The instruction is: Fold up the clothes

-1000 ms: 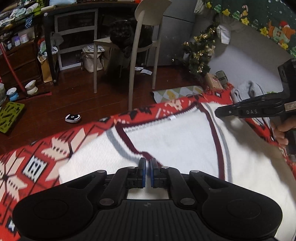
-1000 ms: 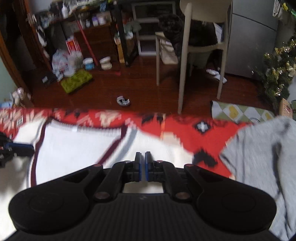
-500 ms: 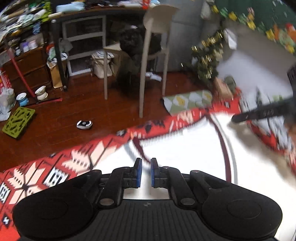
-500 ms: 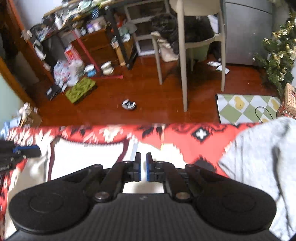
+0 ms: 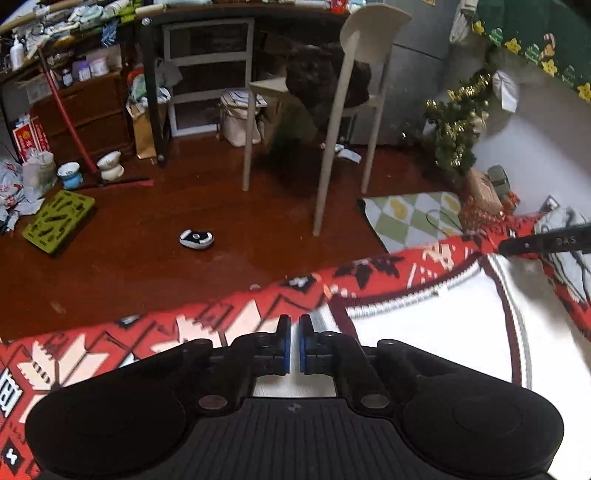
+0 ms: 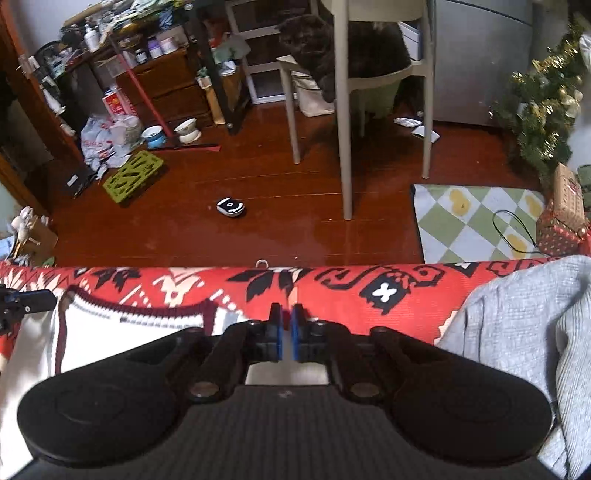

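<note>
Drawing back toward blanket point(image 6: 369, 291) edge, left gripper point(image 5: 294, 345) nearly closed, empty, right gripper point(image 6: 286, 332) opening, empty, sweater point(image 5: 436, 332) released.

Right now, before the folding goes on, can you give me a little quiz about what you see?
1. True or false: the white sweater lies on a red patterned blanket.
2. What sits on the chair across the wooden floor? A) a black cat B) a teddy bear C) a stack of books
3. Fill in the blank: the knitted garment lying on the right end of the blanket is coloured ____.

Key
1. True.
2. A, the black cat.
3. Grey.
</note>
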### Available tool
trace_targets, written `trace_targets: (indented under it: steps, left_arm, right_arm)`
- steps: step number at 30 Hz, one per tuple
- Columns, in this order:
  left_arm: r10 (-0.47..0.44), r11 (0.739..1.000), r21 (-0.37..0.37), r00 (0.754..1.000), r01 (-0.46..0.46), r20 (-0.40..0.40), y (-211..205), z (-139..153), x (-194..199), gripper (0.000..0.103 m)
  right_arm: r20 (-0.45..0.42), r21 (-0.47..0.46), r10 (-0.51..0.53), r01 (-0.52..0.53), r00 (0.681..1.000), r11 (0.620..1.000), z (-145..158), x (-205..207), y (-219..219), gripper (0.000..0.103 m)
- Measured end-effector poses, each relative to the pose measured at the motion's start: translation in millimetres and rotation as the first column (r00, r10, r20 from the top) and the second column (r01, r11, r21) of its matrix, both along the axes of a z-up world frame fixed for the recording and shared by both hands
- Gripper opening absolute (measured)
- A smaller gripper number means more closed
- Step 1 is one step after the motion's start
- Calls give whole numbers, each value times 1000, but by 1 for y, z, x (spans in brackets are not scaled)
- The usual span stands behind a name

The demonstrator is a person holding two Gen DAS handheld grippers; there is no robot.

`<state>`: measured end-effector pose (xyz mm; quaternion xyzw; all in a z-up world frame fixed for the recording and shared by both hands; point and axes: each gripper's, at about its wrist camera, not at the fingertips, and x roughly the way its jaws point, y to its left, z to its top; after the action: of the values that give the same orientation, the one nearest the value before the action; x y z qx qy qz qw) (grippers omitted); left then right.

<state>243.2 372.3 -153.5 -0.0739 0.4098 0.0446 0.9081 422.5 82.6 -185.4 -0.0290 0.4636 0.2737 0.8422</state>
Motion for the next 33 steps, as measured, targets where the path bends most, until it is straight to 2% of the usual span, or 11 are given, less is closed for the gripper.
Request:
trace_targets:
  steps: [4,6,11,15,18,20,23,28,33]
  left_arm:
    - [-21,1000,-9,999,21,45,-7,15,-22,7]
    - [-64,998,11,998,63,28,-18,19,-39,7]
    - [-111,994,-20,994,111,9,-47,24,-92,11]
    - [-148,986,-71,989,148,-2,-72,18,-138,12]
    - [-171,984,-46,985,170,-29,-86,5,-168,12]
    - [-153,986,-80,987,149,-41,-85,-4,-185,13]
    - [-96,984,-154,995,92,-18,-78,-7,-209,14]
    - [22,983,-183,1000,-20,9,-65,-10,-246,15]
    - [111,956,-275,993,-98,30,-50,-14,-272,14]
  right_arm:
    - [10,52,51,-51,999,997,17,-23,-12,9]
    - [7,45,81,-81,997,996,24,-43,-21,9]
    - [-4,38,136,-136,991,990,38,-102,-49,11]
    - [7,5,146,-146,989,989,39,-156,-80,11]
    - [-18,-9,129,-129,992,992,26,-186,-109,12]
    - [-44,4,75,-75,996,997,14,-197,-129,12]
    - [-38,60,27,-25,999,998,5,-210,-155,11]
    - [-37,114,-23,27,999,993,1,-223,-183,10]
    - [-38,139,-43,48,998,989,2,-233,-195,11]
